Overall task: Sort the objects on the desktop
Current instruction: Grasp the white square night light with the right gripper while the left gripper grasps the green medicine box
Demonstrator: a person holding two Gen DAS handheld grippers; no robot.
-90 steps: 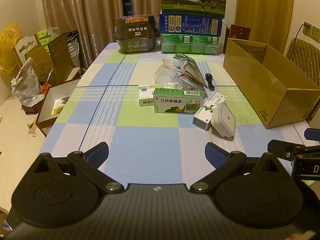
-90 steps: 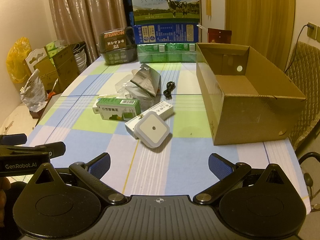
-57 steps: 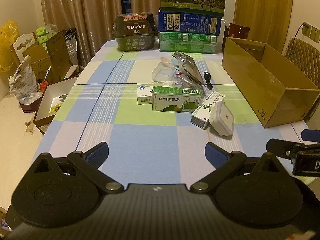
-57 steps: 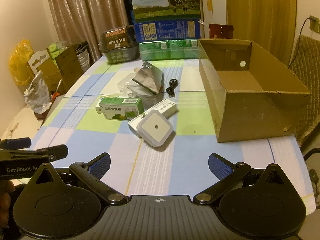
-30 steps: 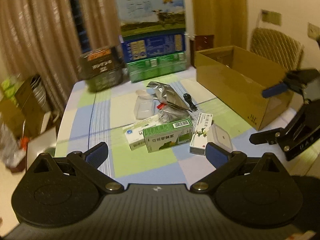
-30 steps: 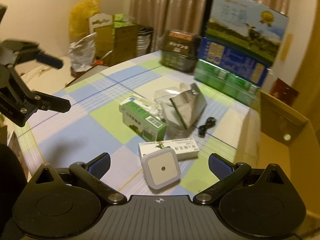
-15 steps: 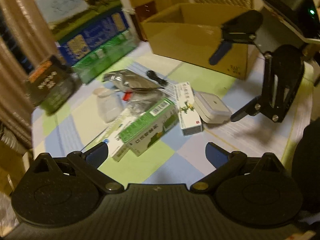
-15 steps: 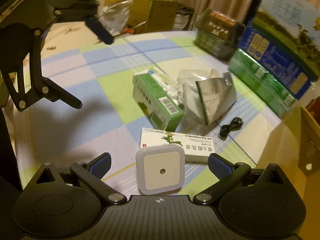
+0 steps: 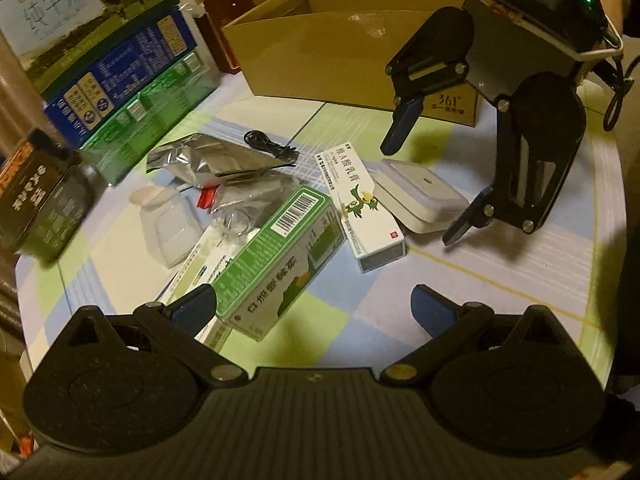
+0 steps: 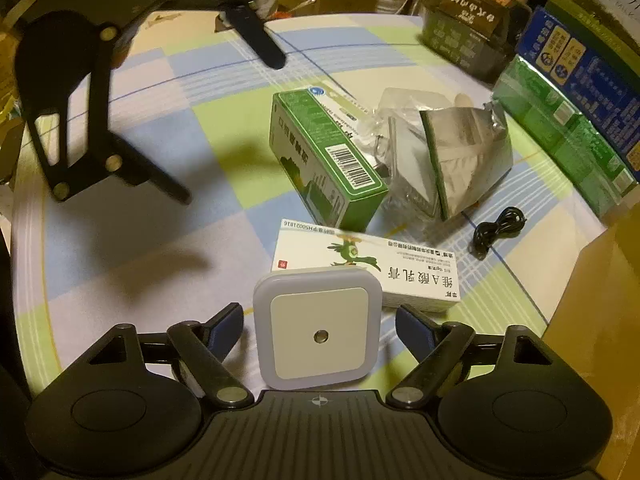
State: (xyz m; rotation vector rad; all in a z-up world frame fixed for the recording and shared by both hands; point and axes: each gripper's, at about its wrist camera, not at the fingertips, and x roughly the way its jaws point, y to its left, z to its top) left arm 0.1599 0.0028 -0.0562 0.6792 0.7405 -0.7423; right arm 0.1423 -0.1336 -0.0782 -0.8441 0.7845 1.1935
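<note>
Both wrist views steeply down, close over table [image 9: 532, 268], from opposite sides; shared: green box [image 9: 280, 256] [image 10: 324, 152] clutter.

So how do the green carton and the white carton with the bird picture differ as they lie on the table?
The green carton is thick and mostly green with a barcode on top; the white carton is flatter, white, with a green bird and red mark. The white carton touches the square white plug-in light, which sits between the right tool's closing fingers; the green carton lies apart from it, against the foil bag. Both lie flat.

crinkled foil pouch [image 9: 208, 162], cardboard box [image 9: 344, 52]
</note>
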